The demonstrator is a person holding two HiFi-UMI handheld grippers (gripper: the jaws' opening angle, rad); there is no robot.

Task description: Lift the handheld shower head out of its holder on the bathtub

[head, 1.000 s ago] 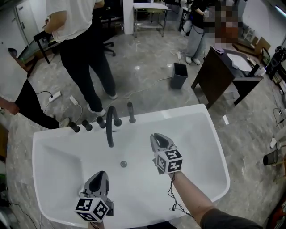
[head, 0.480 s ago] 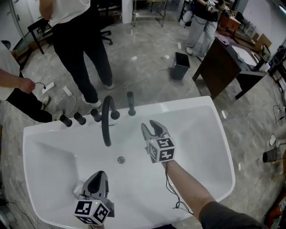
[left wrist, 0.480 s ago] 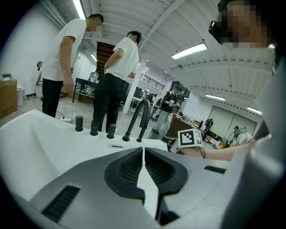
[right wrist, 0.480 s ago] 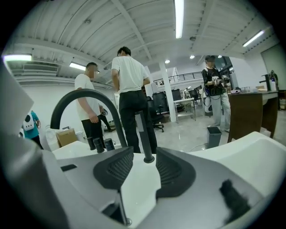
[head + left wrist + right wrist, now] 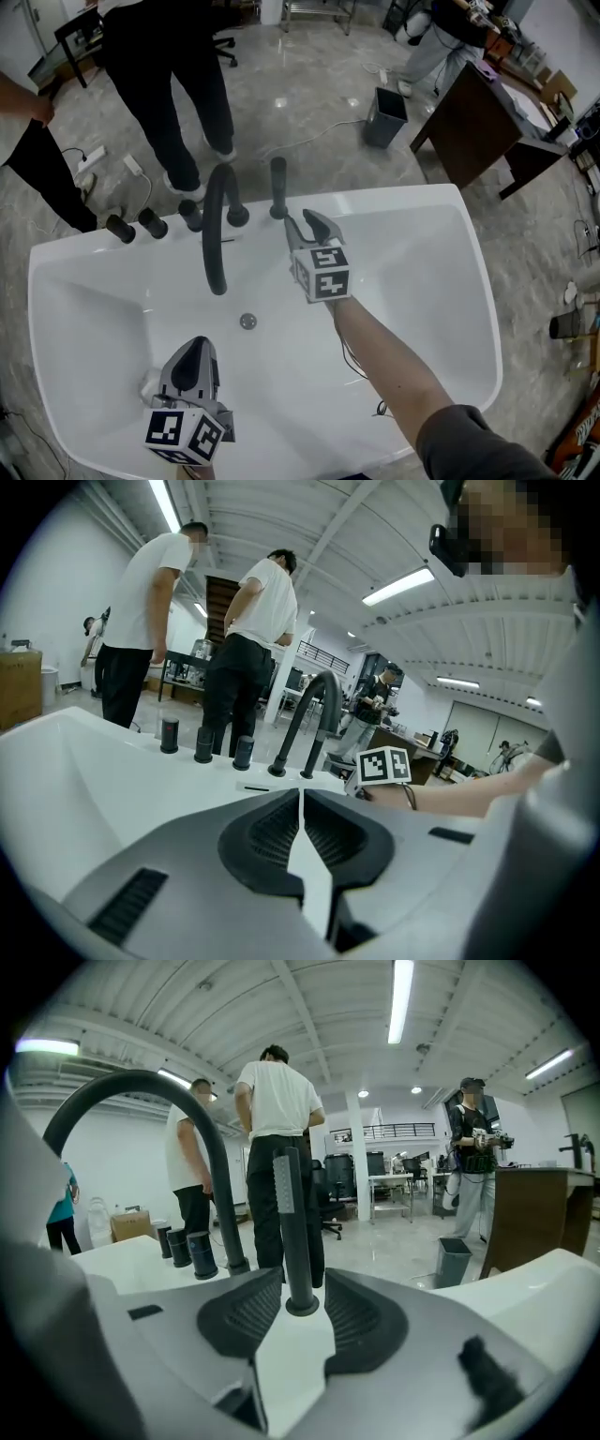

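Head view shows a big white bathtub [image 5: 427, 281] that fills the lower part. Behind its far rim a person in dark trousers [image 5: 155, 84] stands on the grey floor [image 5: 309, 84]. A black curved spout [image 5: 214, 234] rises from the rim and bends over the basin. The right tongs [image 5: 302, 223] are just before the rim. Their jaws are apart and closing, with the shower head [image 5: 293, 1232] between them, not touched. This thin black shower head stands upright in its holder [image 5: 301, 1306] on the rim, right of the spout. The left tongs [image 5: 301, 794] are closed and empty, low inside the tub. Three small black knobs [image 5: 150, 223] stand left of the spout.
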